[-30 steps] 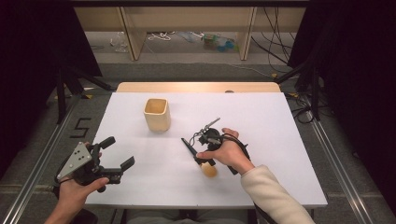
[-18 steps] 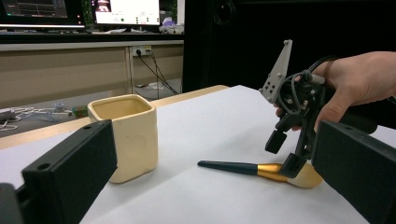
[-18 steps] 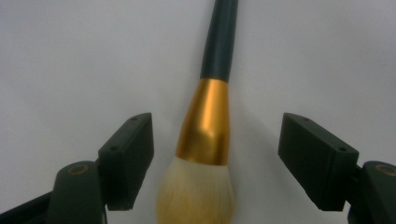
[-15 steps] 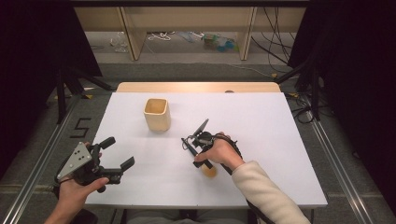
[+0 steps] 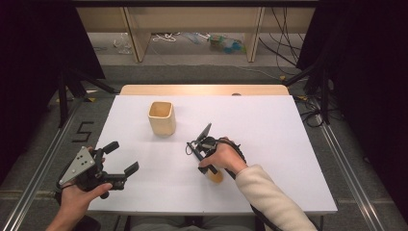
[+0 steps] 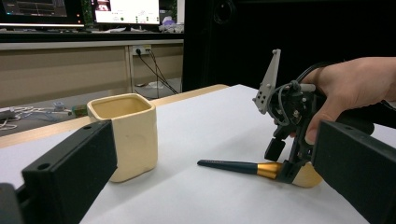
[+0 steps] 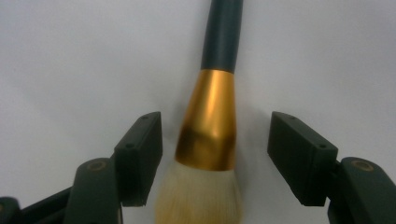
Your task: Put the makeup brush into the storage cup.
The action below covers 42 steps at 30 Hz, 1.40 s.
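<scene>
On the white desk [image 5: 269,125], seen from the high view, the right claw [image 5: 206,166] points down at a makeup brush [image 5: 215,175] lying near the front edge, its pale bristle end showing just past the hand; a cream square cup [image 5: 161,118] stands upright farther back and to the left, well apart; the left claw [image 5: 124,159] hovers at the front left corner with its jaws spread wide and nothing between them. In the left gripper view, the brush [image 6: 243,166] lies flat, dark handle toward the cup [image 6: 127,133], and the right claw [image 6: 286,161] straddles its gold ferrule. In the right gripper view, the ferrule [image 7: 210,123] sits between the two black jaws; they have just been closing, yet a gap shows on each side, so the pads do not yet press on it.
</scene>
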Each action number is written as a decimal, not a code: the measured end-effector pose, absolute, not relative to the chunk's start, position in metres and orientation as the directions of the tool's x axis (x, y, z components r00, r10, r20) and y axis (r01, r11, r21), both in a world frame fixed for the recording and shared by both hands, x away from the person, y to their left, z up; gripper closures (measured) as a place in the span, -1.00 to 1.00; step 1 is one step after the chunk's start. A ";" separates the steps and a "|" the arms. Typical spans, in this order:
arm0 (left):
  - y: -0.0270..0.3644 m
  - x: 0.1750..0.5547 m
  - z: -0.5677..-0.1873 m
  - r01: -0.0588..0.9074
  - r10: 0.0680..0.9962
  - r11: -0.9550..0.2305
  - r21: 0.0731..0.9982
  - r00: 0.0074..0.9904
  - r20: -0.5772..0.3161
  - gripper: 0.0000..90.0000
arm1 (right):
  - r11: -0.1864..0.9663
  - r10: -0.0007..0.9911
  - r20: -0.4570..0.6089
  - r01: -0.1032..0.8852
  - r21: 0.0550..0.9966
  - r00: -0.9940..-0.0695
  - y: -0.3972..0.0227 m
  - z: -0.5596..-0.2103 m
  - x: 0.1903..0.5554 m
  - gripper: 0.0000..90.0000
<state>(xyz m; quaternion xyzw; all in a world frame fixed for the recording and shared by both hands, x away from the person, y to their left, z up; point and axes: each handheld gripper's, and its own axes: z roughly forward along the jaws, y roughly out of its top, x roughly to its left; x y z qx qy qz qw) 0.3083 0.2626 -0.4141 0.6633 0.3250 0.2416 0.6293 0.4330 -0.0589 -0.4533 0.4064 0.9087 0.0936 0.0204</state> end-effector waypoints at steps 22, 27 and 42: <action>0.263 0.308 -0.414 0.126 0.735 -0.004 0.992 0.673 -0.083 -1.00 | 0.657 0.748 0.012 0.743 0.128 -0.663 -0.050 -0.457 0.434 0.10; 0.263 0.308 -0.414 0.128 0.736 -0.004 0.992 0.672 -0.084 -1.00 | 0.675 0.734 0.000 0.729 0.118 -0.680 -0.050 -0.456 0.435 0.22; 0.262 0.309 -0.416 0.124 0.728 0.009 0.992 0.679 -0.091 -1.00 | 0.691 0.718 0.020 0.716 0.104 -0.696 -0.051 -0.455 0.437 0.37</action>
